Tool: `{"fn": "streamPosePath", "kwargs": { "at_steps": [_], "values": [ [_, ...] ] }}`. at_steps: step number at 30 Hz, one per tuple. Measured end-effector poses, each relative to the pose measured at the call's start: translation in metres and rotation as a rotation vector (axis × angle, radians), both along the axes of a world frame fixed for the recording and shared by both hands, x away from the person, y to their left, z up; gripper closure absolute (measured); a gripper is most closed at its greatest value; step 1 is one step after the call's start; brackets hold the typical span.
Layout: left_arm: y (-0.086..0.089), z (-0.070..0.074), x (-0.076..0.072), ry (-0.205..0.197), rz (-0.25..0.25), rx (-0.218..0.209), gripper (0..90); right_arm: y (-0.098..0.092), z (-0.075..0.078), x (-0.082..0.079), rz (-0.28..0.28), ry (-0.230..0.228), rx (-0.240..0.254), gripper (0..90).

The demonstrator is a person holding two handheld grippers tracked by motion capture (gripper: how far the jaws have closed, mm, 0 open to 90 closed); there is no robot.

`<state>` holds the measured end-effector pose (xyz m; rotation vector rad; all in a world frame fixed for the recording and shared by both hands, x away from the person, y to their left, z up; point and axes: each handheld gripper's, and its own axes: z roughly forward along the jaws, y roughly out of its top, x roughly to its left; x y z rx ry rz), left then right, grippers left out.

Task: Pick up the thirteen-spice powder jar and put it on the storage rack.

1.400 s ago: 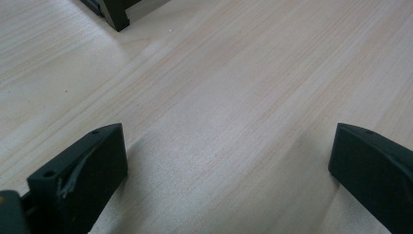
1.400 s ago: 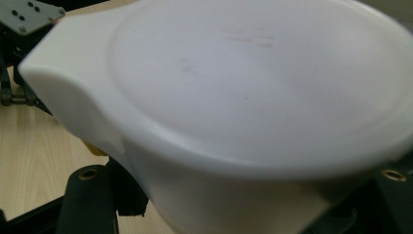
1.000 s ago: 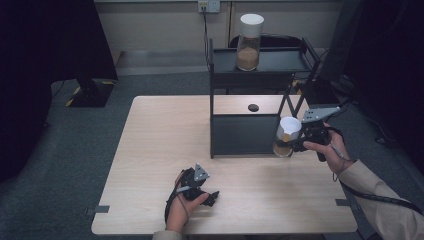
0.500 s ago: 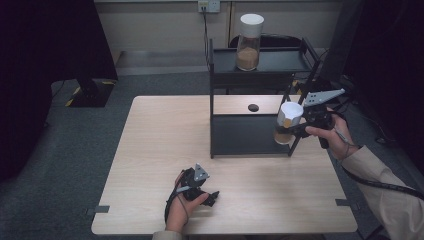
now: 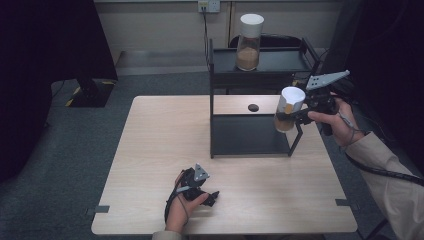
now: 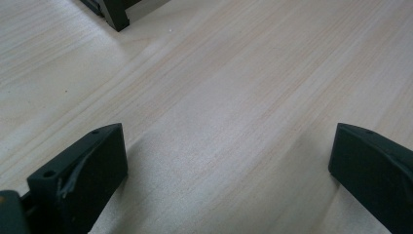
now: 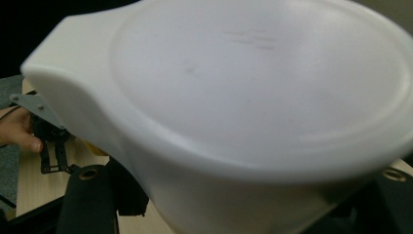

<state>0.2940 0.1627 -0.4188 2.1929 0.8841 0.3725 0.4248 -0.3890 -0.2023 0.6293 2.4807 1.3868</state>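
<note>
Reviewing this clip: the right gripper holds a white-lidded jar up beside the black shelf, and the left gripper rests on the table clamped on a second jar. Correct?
Not quite. The left gripper holds nothing: the left gripper view shows its jaws wide apart over bare table. The second jar stands on the black shelf top in the high view. The right gripper does hold the white-lidded jar up beside it.

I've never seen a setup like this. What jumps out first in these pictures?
Most striking is the clear, white-lidded jar of brown granules, held off the table by the right tool at the right side of the black two-tier metal shelf. A second, similar white-lidded jar stands on the shelf's top tier. Near the front edge of the pale wooden table, the left tool rests open, its jaws wide apart.
</note>
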Motion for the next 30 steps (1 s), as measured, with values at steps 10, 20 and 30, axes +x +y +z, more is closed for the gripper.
{"fn": "streamPosePath", "kwargs": {
  "at_steps": [10,20,30],
  "values": [
    [0.0,0.0,0.0,0.0,0.0,-0.001,0.0,0.005,0.027,0.004,-0.001,-0.012,-0.016,30.1],
    [0.0,0.0,0.0,0.001,0.0,-0.001,0.0,0.008,0.054,0.008,-0.016,-0.031,-0.016,30.1],
    [0.0,0.0,0.0,0.001,0.0,-0.001,0.0,0.011,0.073,0.013,-0.03,-0.032,-0.008,30.2]
  ]
}}
